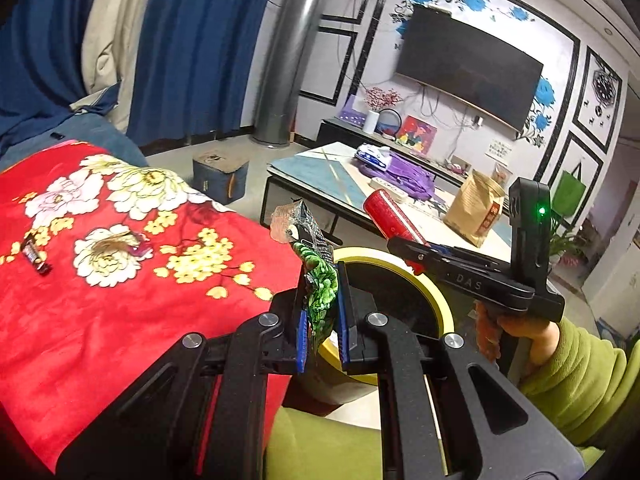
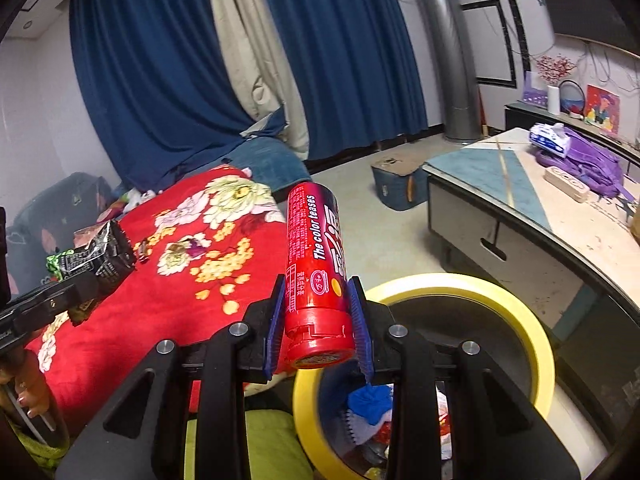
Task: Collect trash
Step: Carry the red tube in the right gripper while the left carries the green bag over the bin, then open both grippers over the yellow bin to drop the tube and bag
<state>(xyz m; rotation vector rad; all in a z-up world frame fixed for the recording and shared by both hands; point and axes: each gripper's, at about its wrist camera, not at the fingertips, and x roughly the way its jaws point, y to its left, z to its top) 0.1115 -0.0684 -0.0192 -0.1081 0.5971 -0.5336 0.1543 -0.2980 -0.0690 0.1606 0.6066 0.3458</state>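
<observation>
- Gripping a green and black snack wrapper point(image 1: 318, 276), the left tool point(image 1: 322, 320) has its blue pads almost together, and the crumpled foil stands up out of them in the middle of the left wrist view.
- The right tool point(image 2: 318, 320) is closed on a red tube point(image 2: 316, 276) with white print; the tube stands nearly upright between the blue pads, with its cap end toward the camera.
- A bin with a yellow rim point(image 2: 536, 328) is in the lower right of the right wrist view, just behind and under the right tool. Inside it lie some blue and white scraps point(image 2: 370, 400).
- In the left wrist view the same yellow rim point(image 1: 430, 280) shows directly behind the wrapper, and the right tool with the red tube point(image 1: 386, 216) comes in from the right, held by a hand point(image 1: 528, 328) in a green sleeve point(image 1: 580, 376).
- A red blanket with flowers point(image 1: 120, 320) fills the left side of both views. On it, at the left edge of the left wrist view, lies a small dark wrapper point(image 1: 36, 256), and near it a purple and gold wrapper point(image 1: 120, 244).
- A low desk point(image 1: 320, 164) stands in the upper right, and it carries a purple bag point(image 1: 408, 176), a tissue pack point(image 1: 372, 154) and a brown paper bag point(image 1: 476, 208).
</observation>
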